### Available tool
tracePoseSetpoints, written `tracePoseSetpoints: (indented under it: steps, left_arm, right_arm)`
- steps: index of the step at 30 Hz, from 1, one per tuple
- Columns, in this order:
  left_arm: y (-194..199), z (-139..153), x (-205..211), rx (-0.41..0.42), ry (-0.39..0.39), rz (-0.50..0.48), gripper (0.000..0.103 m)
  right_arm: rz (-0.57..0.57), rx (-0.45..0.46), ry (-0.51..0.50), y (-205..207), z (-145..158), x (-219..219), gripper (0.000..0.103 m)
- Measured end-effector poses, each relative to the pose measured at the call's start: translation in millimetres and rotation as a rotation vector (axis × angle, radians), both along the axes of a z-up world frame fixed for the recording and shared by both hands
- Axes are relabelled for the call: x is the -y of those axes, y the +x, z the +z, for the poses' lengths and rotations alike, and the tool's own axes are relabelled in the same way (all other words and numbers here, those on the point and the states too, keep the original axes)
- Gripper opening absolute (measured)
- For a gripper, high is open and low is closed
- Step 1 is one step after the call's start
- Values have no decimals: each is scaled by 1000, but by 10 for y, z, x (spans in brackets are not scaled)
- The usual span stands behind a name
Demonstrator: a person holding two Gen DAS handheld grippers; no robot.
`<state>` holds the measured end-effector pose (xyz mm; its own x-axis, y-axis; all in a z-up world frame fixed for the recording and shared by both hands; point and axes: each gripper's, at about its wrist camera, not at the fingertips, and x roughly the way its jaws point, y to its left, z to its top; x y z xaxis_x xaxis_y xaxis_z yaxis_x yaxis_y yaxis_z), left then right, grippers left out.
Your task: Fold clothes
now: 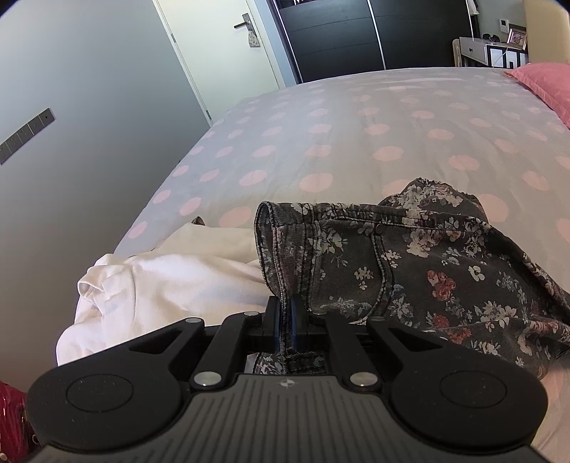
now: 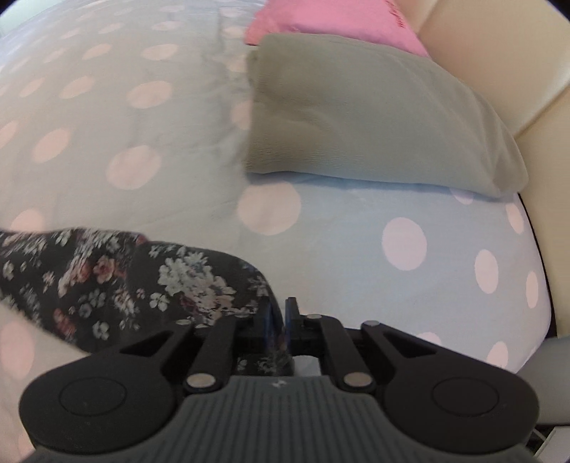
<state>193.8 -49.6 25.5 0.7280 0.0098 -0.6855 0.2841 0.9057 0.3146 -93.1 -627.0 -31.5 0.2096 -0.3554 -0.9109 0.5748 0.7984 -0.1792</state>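
Observation:
A dark floral denim garment lies crumpled on the dotted bed cover. My left gripper is shut on a stitched edge of it, and the fabric runs up from the narrow jaws. In the right wrist view the same floral garment stretches away to the left. My right gripper has its jaws close together with a strip of floral fabric pinched between them, low over the bed cover. This view is blurred.
A white garment lies bunched to the left of the floral one, near the bed's edge. A grey-green pillow and a pink pillow lie against the cream headboard. Beyond the bed are a door and a dark wardrobe.

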Motion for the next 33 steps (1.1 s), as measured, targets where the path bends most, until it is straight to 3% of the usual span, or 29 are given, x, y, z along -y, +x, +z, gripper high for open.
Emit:
tracePoseSetpoints:
  steps: [1, 2, 6, 10, 16, 23, 25, 29, 32, 33]
  left_arm:
    - [4, -4, 4, 0, 2, 0, 4]
    - [7, -7, 9, -1, 3, 1, 4]
    - [24, -31, 38, -3, 18, 0, 4]
    - [35, -49, 57, -3, 29, -1, 4]
    - [19, -37, 48, -3, 31, -2, 4]
    - [28, -47, 76, 0, 41, 3, 4]
    - [24, -51, 89, 1, 43, 5, 4]
    - [15, -60, 104, 3, 49, 5, 4]
    - [16, -71, 105, 5, 55, 3, 4]
    - [14, -71, 105, 7, 55, 3, 4]
  right_arm:
    - [-16, 2, -30, 14, -10, 18, 32]
    - [-18, 7, -66, 14, -3, 9, 39]
    - [10, 85, -154, -38, 147, -86, 41]
    - [189, 162, -121, -97, 210, -373, 41]
    - [468, 97, -88, -140, -125, -802, 41]
    - [551, 13, -2, -328, -447, -869, 41]
    - [581, -29, 15, -356, -557, -906, 45]
    - [620, -148, -62, -370, -778, -975, 51]
    - [624, -199, -138, -380, -874, -976, 43]
    - [618, -189, -156, -382, -860, -963, 28]
